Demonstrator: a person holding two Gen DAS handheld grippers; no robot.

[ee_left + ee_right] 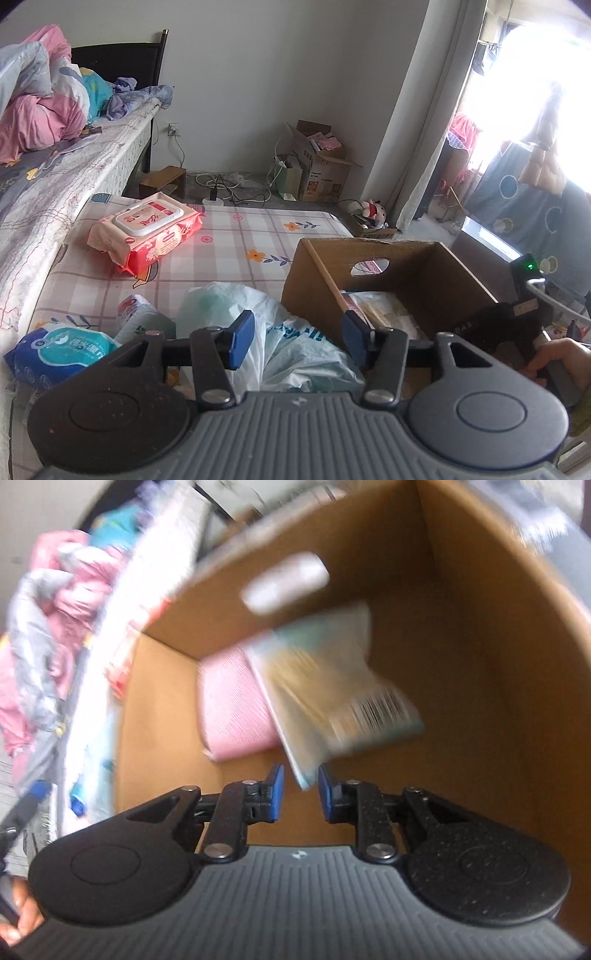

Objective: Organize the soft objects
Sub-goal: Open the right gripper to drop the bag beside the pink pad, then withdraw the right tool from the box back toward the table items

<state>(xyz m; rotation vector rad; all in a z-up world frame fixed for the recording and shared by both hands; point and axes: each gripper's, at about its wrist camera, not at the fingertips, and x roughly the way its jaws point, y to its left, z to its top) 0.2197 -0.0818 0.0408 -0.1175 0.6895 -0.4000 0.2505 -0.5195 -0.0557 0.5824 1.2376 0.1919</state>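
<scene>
My right gripper (301, 794) is inside the brown cardboard box (461, 664), shut on the lower corner of a blurred teal and tan pack with a barcode (332, 686). A pink pack (232, 709) lies on the box floor behind it. My left gripper (299, 339) hangs open with nothing between its pads, above crumpled white plastic bags (236, 306) beside the box (402, 266). A red and white wipes pack (147, 232) lies farther back on the checked mat. A blue soft pack (62, 347) sits at the near left.
A bed (48, 173) with pink and grey bedding runs along the left. Beyond the mat are a power strip with cables (221, 195), a carton (321, 166), a plush toy (375, 214) and a curtain (424, 129). A person's hand (554, 358) is at the right.
</scene>
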